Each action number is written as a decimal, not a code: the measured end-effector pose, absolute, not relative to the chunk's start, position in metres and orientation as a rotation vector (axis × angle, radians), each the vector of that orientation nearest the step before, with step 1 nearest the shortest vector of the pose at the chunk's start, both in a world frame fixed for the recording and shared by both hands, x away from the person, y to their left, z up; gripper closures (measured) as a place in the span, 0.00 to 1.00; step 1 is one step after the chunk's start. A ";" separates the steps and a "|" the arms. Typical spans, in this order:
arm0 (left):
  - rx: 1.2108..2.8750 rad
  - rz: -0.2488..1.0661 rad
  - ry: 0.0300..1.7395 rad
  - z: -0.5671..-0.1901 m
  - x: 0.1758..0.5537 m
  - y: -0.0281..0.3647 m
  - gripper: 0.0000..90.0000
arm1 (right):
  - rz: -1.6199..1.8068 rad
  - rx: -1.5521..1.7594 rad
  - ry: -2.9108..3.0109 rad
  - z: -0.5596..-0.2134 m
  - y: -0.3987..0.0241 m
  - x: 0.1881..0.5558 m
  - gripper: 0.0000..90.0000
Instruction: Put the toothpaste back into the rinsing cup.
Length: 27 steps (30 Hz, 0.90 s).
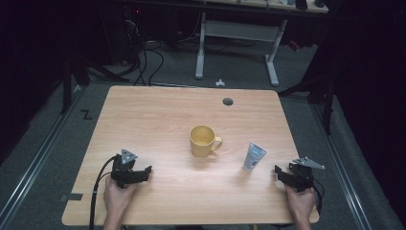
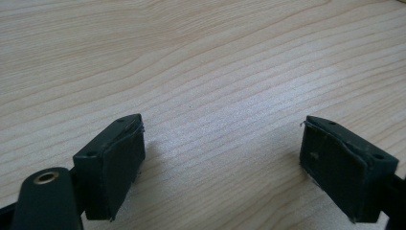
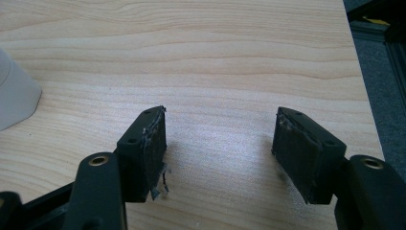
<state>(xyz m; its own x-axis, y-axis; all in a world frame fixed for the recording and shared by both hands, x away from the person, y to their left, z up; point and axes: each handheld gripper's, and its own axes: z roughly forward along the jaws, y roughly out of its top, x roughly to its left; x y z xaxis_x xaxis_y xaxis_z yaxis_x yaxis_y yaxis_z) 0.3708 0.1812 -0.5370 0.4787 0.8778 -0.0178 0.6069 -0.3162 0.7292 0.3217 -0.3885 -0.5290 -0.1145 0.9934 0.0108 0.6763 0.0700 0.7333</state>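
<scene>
A yellow mug [image 1: 205,140] stands near the middle of the wooden table [image 1: 158,115], handle to the right. To its right a white and blue tube [image 1: 253,156] stands upright on its cap; its white base [image 3: 14,96] sits at the left edge of the right gripper view. My left gripper [image 1: 142,173] rests low over the table at the front left, well left of the mug. Its jaws [image 2: 222,148] are open over bare wood. My right gripper [image 1: 280,173] sits at the front right, just right of the tube, open [image 3: 220,143] with nothing between the pads.
A round grey cable hole [image 1: 228,101] lies near the table's far edge. The table's right edge [image 3: 364,96] runs close beside the right gripper. Beyond the table are a white desk frame [image 1: 237,45] and cables on the grey floor.
</scene>
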 end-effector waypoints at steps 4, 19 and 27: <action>2.042 0.509 1.224 -0.537 0.371 0.181 0.18 | 0.833 1.667 1.842 -0.529 -0.390 0.322 0.40; 2.034 0.516 1.233 -0.537 0.371 0.182 0.21 | 0.816 1.607 1.873 -0.526 -0.394 0.314 0.48; 2.031 0.517 1.235 -0.537 0.371 0.182 0.22 | 0.881 1.558 1.848 -0.518 -0.393 0.297 0.47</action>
